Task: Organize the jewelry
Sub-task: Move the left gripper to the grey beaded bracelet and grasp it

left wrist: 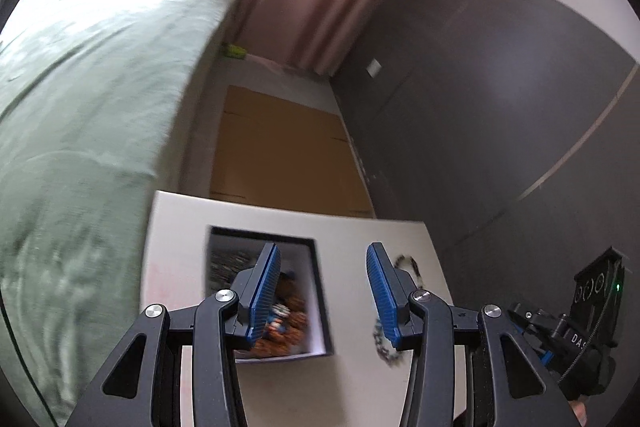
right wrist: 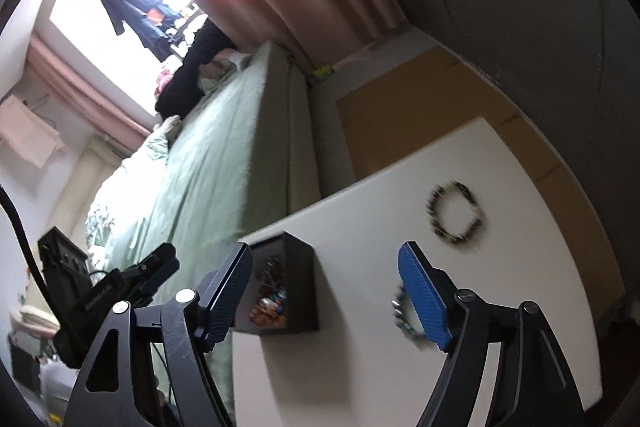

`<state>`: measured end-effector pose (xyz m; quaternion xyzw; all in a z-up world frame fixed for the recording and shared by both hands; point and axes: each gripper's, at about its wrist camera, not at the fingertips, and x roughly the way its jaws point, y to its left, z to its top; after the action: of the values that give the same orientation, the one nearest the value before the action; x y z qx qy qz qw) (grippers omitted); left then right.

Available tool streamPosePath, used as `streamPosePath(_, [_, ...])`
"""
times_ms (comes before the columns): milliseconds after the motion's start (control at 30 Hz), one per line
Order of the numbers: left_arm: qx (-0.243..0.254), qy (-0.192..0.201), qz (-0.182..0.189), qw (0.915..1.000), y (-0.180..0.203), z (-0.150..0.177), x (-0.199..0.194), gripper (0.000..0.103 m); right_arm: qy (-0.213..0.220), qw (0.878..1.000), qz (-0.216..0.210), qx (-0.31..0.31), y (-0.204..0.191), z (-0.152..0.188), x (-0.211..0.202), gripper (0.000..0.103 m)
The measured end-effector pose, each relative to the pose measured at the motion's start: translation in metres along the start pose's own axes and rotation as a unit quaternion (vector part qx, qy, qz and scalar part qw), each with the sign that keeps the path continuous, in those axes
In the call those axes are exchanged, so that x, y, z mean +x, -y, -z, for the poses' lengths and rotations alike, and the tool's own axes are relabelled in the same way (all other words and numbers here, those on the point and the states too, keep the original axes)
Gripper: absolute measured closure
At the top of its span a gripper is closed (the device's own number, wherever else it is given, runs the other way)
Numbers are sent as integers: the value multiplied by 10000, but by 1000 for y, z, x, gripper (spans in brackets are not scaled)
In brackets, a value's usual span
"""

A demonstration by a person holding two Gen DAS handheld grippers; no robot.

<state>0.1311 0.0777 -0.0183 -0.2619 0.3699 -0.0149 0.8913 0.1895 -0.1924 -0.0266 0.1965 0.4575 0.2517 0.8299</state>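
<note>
White table (right wrist: 360,247) edge borders bed (right wrist: 208,167); both grippers (left wrist: 322,291) (right wrist: 326,291) gape.

black box (right wrist: 298,291) holding beads, two bracelets (right wrist: 456,213) beside — flat

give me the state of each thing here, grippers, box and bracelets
left gripper: open, empty
right gripper: open, empty
black box: open, no lid on, beaded jewelry inside
dark bead bracelet: flat on the white table, outside the box
silver-blue bracelet: on the table, partly hidden behind a finger
</note>
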Motion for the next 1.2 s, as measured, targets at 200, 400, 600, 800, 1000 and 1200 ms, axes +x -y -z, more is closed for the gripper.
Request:
streamPosePath(200, [447, -308, 89, 9985, 37, 16, 23, 57, -87, 9994, 210, 257, 30, 7, -9, 23])
streamPosePath(400, [735, -691, 22, 9949, 63, 33, 50, 52, -165, 9981, 292, 512, 55, 3, -8, 19])
streamPosePath(600, [1063, -1054, -110, 9887, 83, 53, 79, 22, -395, 9909, 463, 1200, 94, 4, -5, 2])
streamPosePath(800, [1296, -1408, -105, 9815, 100, 77, 107, 22, -418, 9855, 553, 1548, 120, 3, -10, 2])
streamPosePath(1000, [1657, -1606, -318, 9725, 113, 95, 126, 39, -251, 9840, 617, 1655, 131, -1, -23, 2])
streamPosePath(1200, [1831, -1642, -840, 9657, 107, 106, 146, 56, -65, 9844, 706, 1612, 136, -4, -34, 2])
